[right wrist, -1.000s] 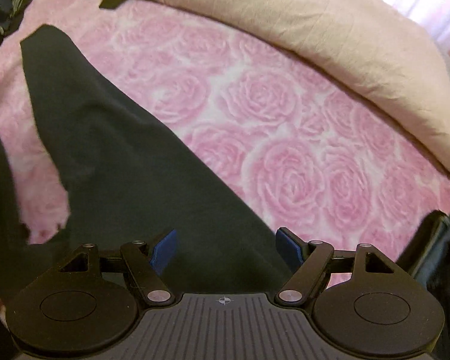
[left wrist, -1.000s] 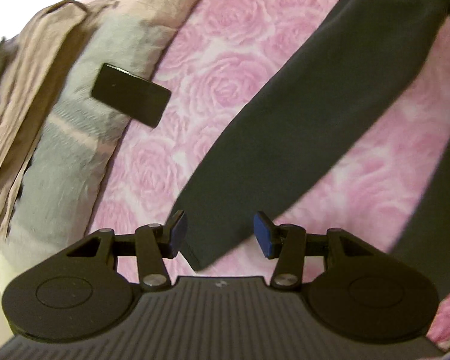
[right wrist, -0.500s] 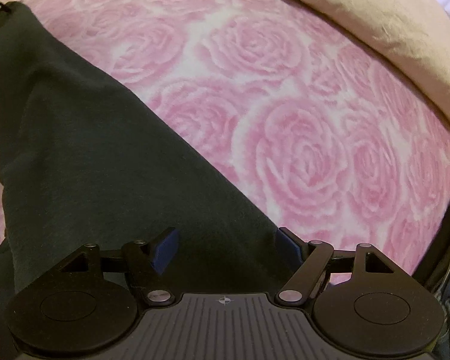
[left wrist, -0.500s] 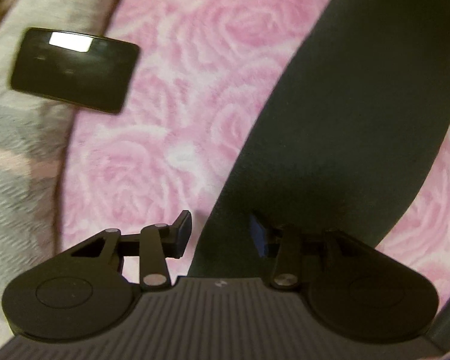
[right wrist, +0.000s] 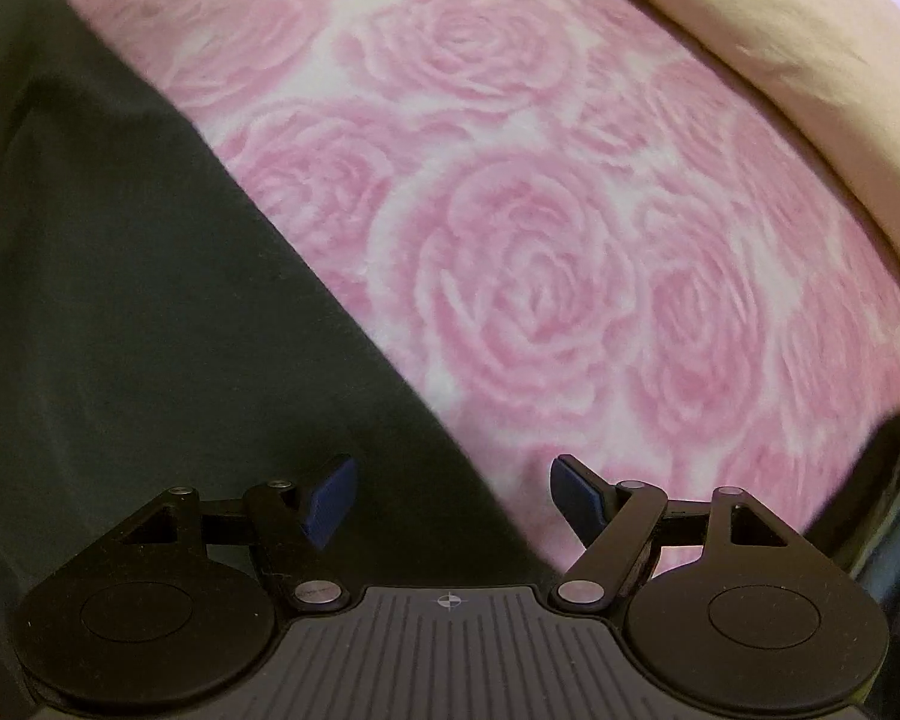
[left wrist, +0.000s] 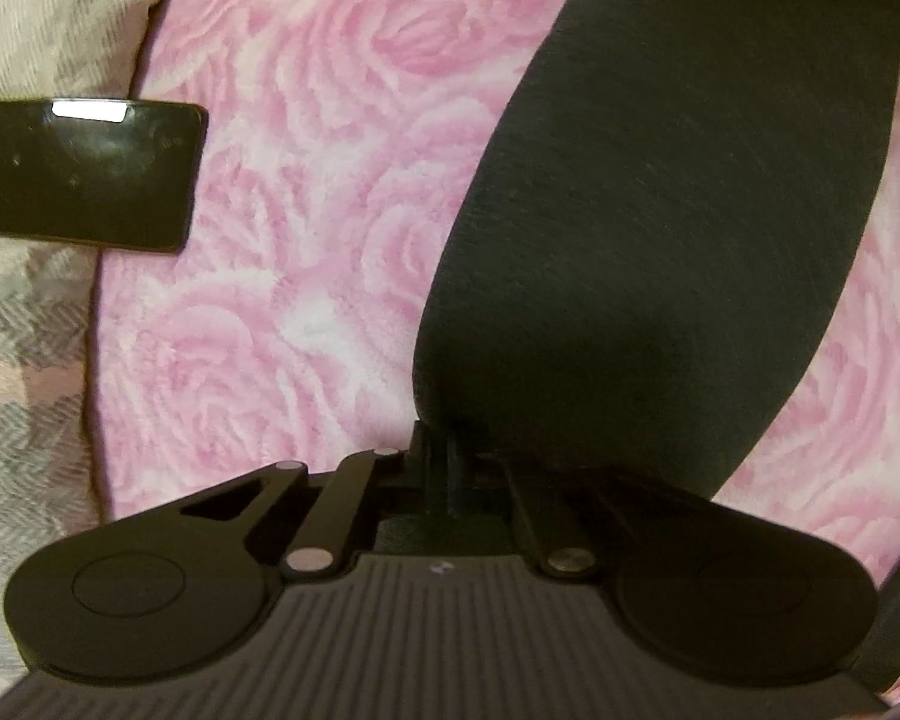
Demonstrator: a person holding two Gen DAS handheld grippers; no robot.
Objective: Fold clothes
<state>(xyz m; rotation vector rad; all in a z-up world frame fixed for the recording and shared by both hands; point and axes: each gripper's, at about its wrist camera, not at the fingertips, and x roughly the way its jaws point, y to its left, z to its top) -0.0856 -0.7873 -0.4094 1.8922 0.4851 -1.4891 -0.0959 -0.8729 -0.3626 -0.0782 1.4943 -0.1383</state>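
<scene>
garment [left wrist: 660, 210] apparently in left hand-held gripper [left wrist: 441, 468]; phone [left wrist: 84, 174] alongside

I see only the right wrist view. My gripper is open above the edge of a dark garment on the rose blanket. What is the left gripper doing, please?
Observer: The left gripper is shut on the end of a dark sleeve, at its near tip.
Operator: Does something else lie near it that I must avoid?
Observer: Yes, a black phone lies to its left, half on the rose blanket, half on a grey plaid fabric.
Operator: Does the phone touch the sleeve?
Observer: No, a wide strip of blanket separates them.
</scene>
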